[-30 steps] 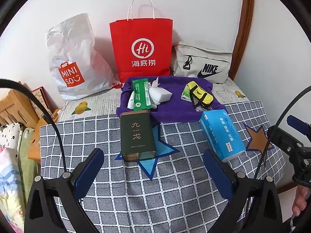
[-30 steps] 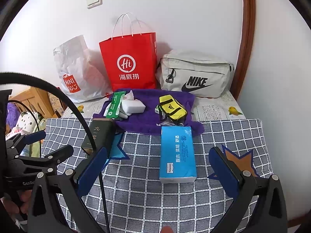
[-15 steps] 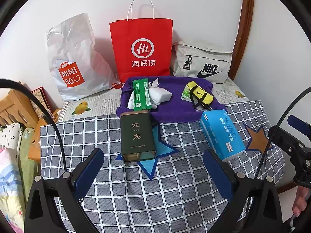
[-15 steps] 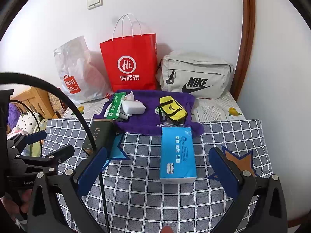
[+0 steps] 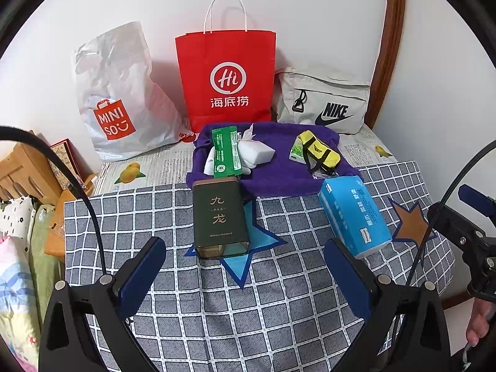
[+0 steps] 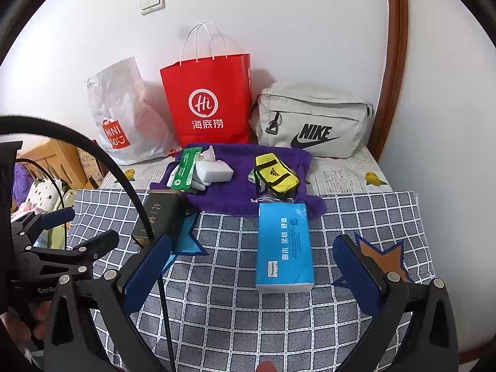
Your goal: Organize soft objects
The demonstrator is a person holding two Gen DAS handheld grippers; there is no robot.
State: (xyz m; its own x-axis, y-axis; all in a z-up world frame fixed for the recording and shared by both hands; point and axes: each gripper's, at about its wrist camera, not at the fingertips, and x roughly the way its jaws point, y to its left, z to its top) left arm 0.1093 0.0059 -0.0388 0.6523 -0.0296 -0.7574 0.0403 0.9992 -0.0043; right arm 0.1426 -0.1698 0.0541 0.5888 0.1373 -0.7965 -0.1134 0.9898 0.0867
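A: Right wrist view: what's the blue tissue pack [image 6: 284, 248] like?

B: Soft, glossy plastic brick on the checked cloth [image 6: 223, 310], long axis running from the purple towel [image 6: 235, 195] toward the near edge.

A: Claws?

B: Right claw [image 6: 252, 276] and left claw [image 5: 248, 279] both gape wide, holding nothing.

red paper bag [image 5: 226, 77] (hi logo), white miniso bag [image 5: 121, 93], grey nike bag [image 6: 313, 121], light switch [image 6: 151, 1]

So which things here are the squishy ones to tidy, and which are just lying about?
To tidy: blue tissue pack, yellow pouch, white tissue pack, green packet, purple towel.

Lying about: dark tin, red bag, grey Nike bag, white Miniso bag.
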